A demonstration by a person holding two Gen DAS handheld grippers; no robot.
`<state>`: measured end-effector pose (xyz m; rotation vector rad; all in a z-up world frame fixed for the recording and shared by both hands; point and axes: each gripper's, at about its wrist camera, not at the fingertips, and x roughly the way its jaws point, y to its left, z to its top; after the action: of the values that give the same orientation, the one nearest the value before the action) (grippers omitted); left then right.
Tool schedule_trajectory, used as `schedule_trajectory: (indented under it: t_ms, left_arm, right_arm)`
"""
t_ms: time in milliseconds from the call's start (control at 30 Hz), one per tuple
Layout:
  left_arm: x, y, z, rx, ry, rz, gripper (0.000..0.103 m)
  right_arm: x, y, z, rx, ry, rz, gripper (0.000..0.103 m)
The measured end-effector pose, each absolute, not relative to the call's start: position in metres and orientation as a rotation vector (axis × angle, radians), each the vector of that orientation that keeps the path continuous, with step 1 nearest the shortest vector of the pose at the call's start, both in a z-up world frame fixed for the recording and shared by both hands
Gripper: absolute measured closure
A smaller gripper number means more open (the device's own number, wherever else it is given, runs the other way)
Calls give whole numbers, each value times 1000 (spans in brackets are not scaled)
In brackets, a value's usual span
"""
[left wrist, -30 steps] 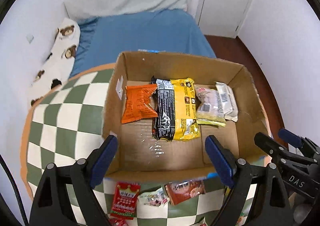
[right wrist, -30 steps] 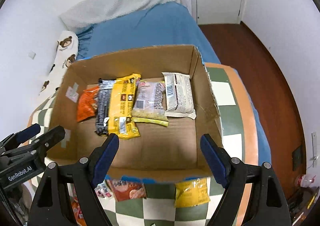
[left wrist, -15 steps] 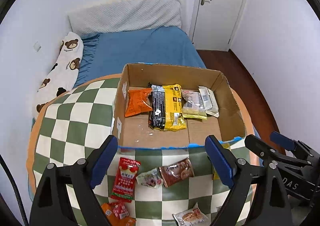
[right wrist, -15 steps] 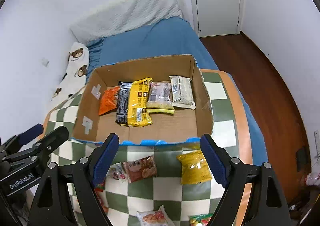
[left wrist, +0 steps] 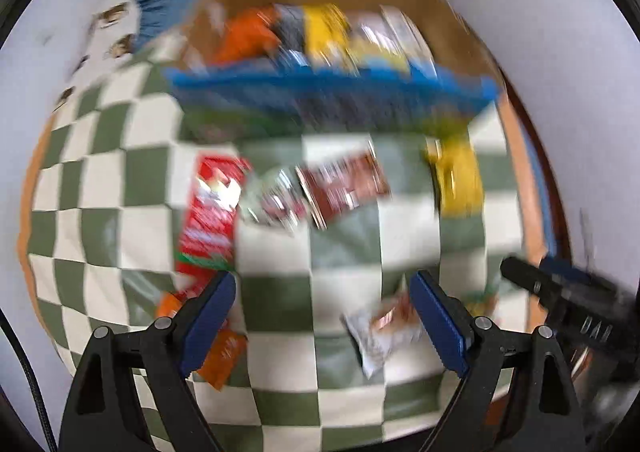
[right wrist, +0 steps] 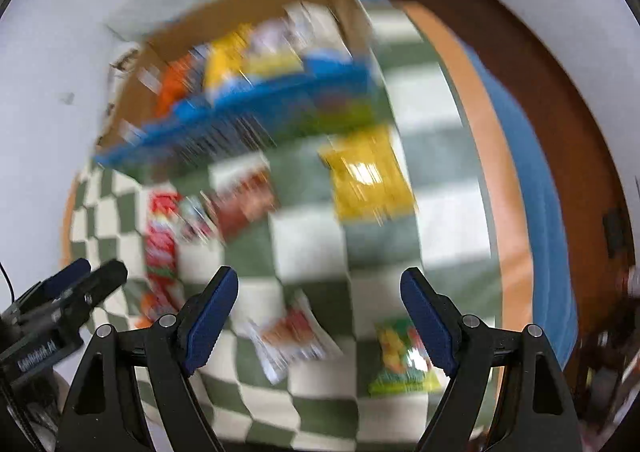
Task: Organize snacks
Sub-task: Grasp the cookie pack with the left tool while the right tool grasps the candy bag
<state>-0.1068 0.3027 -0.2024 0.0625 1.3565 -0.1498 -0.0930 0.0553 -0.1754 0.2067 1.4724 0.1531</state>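
1. Left wrist view is blurred, but the biggest thing is the table with a green and white checkered cloth (left wrist: pixel 348 404), which fills most of both pictures.
2. At the far side of the table stands the cardboard box (left wrist: pixel 448 8) with a blue front edge; it holds several snack packs side by side, among them an orange one and a yellow one. Details of them cannot be read.
3. The left gripper (left wrist: pixel 322 318) has its blue pads apart, and nothing is between them; only the cloth shows in the gap. The right gripper (right wrist: pixel 318 314) is the same: pads apart, nothing held.
4. On the cloth in front of the box, outside it, lie the loose snacks. A red pack (left wrist: pixel 212 212) is at the left, and a brown-red pack (left wrist: pixel 344 188) is near the middle with a small silvery pack (left wrist: pixel 272 196) just beside it.
5. A yellow pack (right wrist: pixel 368 176) lies to the right, near the box corner.
6. Nearer to the grippers, a white pack with a reddish picture (right wrist: pixel 290 336) lies between the right gripper's fingers in the view, and a green and yellow pack (right wrist: pixel 404 356) is just beside its right finger.
7. An orange pack (left wrist: pixel 222 352) lies partly behind the left gripper's left finger.
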Motion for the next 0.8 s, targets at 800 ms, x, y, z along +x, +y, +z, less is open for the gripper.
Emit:
schedule_trajectory:
  t_ms: [800]
  left_arm:
    - [-110,312,-362,-245,1786,-62,38]
  right_arm:
    - [-151,0,-297,207,1764,10,26]
